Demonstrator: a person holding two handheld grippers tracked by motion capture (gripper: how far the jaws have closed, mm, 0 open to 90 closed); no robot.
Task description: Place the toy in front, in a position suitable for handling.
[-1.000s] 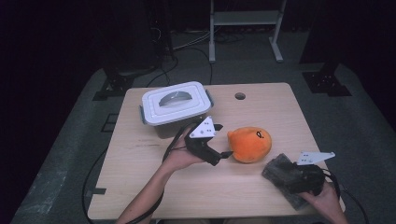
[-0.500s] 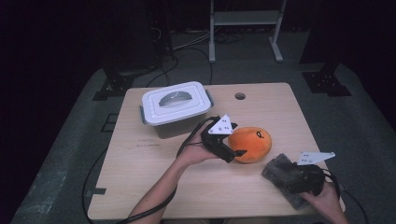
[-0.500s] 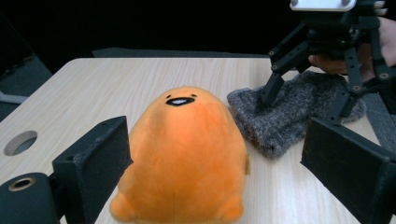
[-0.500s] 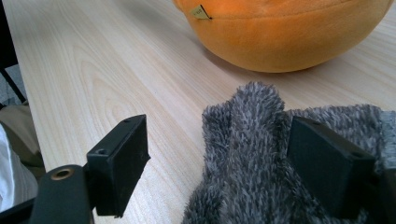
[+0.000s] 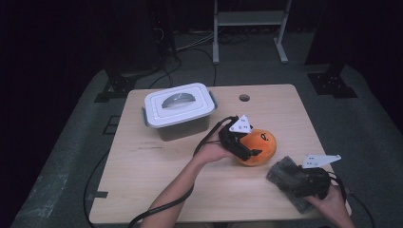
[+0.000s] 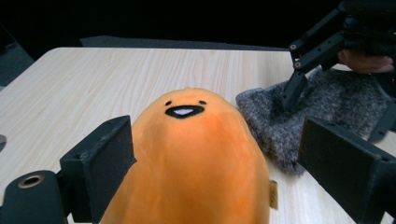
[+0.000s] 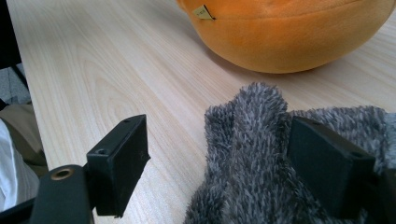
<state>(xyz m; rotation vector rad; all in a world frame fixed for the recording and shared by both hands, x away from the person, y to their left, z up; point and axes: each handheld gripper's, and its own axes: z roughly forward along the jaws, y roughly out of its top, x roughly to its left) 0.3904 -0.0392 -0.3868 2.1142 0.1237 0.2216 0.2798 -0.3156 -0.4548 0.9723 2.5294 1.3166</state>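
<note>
- Right of the lidded white box, well clear of it: orange plush lying on the table.
- Left gripper straddles the plush, jaws spread wide, pads not yet pressing its sides.
- Step looks like pre-grasp on the plush; next move calls for closing squarely on the body, then lifting.
- Beyond the plush from the box: grey furry cloth, just beside the plush.
- Right gripper jaws parted, one pad against the cloth fold, nothing clamped.

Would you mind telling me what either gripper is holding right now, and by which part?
Nothing is held: the left gripper stands open around the orange plush toy; the right gripper is open over the grey cloth.
</note>
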